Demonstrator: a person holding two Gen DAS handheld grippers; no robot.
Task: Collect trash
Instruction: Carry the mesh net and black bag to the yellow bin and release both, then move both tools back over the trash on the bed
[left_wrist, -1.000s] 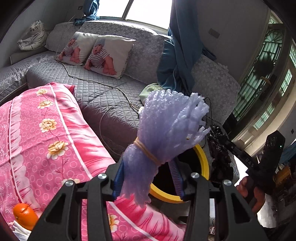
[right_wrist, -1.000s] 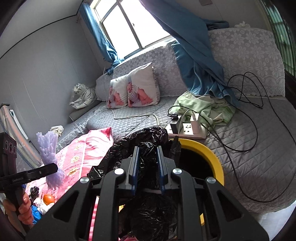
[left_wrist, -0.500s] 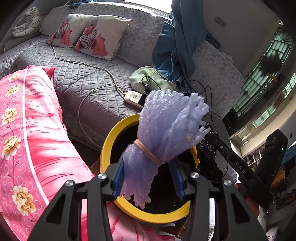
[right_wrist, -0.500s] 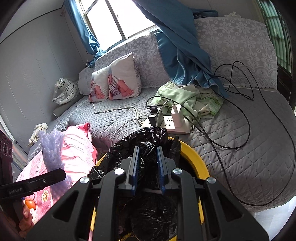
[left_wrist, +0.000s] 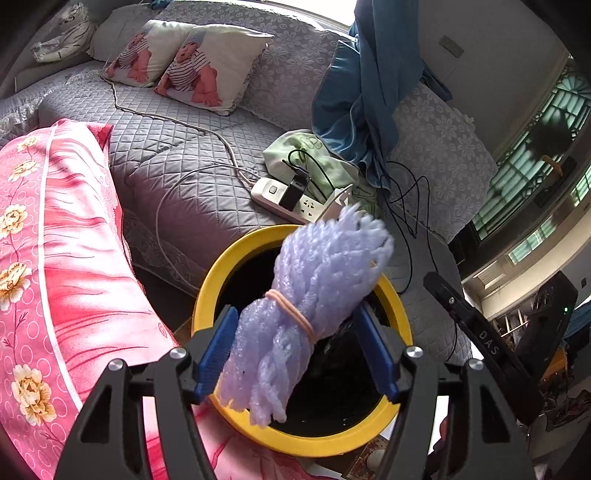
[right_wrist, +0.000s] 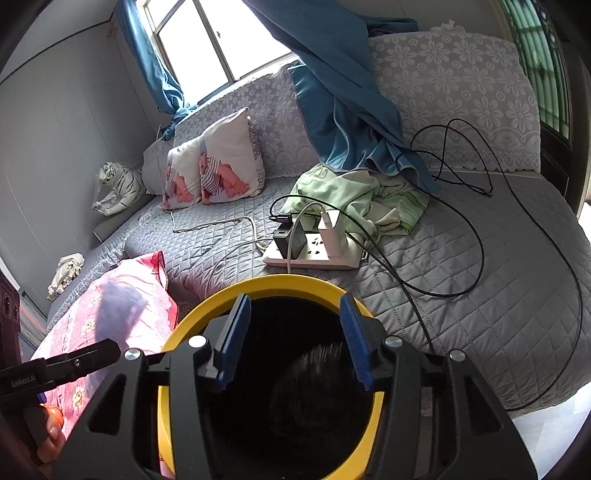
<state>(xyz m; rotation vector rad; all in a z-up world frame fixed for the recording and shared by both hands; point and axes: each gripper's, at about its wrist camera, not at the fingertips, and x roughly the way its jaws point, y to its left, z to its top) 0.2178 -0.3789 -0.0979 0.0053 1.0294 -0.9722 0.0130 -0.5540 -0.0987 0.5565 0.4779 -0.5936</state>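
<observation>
Two grippers hang over one yellow-rimmed bin (left_wrist: 207, 291), which sits hard against the grey quilted sofa (left_wrist: 177, 162) ahead of both tools and beside the pink floral cushion (left_wrist: 55, 258) off to the left gripper's left. Beyond the bin's far rim a white power strip (right_wrist: 314, 254) lies on the sofa with chargers plugged in and black cables trailing away to the right, a crumpled green cloth (right_wrist: 354, 192) behind it. The left gripper (left_wrist: 299, 350) has just been opening; its blue pads (left_wrist: 216, 350) stand wide apart, and the lilac bundle of plastic strands (left_wrist: 317, 295), banded with a tan rubber band, is between them over the bin's dark mouth, looking blurred at its top end, the right pad clear of it and contact at the left one hard to judge. The right gripper (right_wrist: 291, 343) has just been opening too, jaws parted with nothing between them, and straight below it a dark, streaked black bag (right_wrist: 314, 391) is inside the bin
</observation>
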